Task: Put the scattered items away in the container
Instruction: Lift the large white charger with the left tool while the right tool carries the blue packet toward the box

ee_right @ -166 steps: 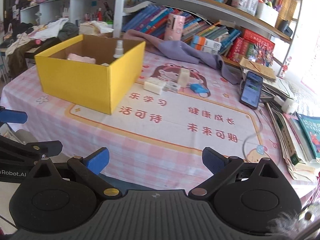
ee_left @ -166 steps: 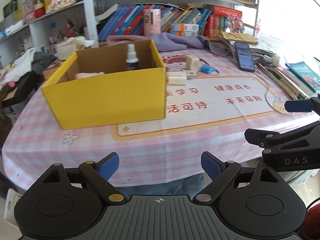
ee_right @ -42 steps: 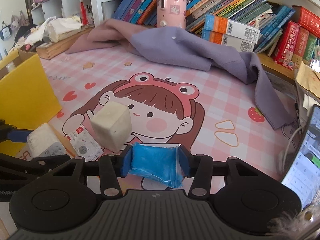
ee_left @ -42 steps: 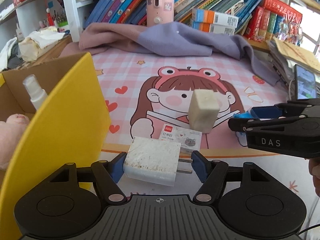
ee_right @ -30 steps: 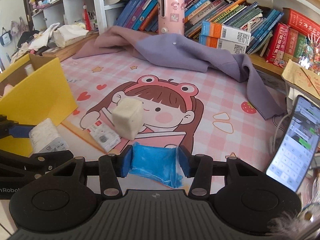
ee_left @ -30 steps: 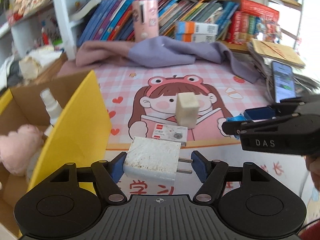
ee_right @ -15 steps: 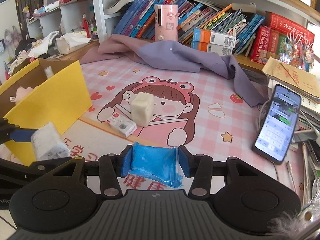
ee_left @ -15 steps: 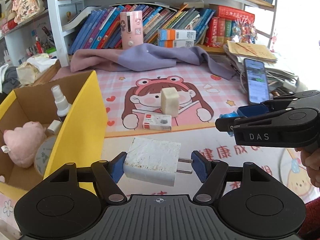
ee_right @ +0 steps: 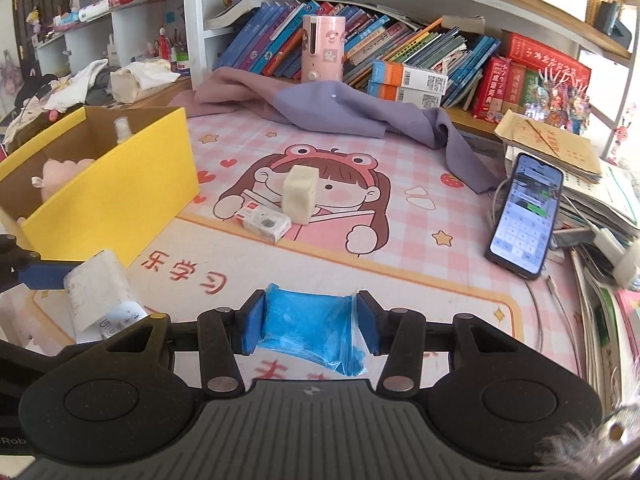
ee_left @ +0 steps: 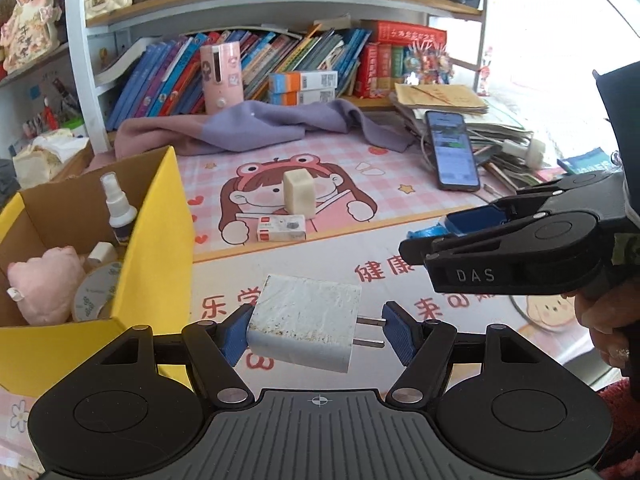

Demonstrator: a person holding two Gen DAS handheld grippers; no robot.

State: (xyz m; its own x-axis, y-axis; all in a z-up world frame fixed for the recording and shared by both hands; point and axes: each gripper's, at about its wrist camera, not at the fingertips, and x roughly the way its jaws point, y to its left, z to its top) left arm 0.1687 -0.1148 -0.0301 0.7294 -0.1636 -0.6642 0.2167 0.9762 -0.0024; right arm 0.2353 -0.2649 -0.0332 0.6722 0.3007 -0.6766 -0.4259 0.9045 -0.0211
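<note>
My left gripper (ee_left: 316,330) is shut on a white plug charger (ee_left: 306,322) and holds it above the mat, just right of the yellow box (ee_left: 160,248). My right gripper (ee_right: 311,329) is shut on a blue packet (ee_right: 310,328), raised over the mat's front. The box also shows in the right wrist view (ee_right: 120,188); it holds a pink plush (ee_left: 48,280), a spray bottle (ee_left: 118,208) and a tape roll (ee_left: 96,294). A cream block (ee_right: 301,194) and a small red-and-white box (ee_right: 266,222) lie on the cartoon mat.
A phone (ee_right: 526,220) lies at the right beside stacked books and cables. A purple cloth (ee_right: 340,110) is draped at the back under the bookshelf, with a pink cylinder (ee_right: 323,48) behind it. Piled clothes sit at far left.
Both grippers have lifted and drawn back from the mat with the charger and the blue packet still held. The yellow box's inside now shows more fully at the left.
</note>
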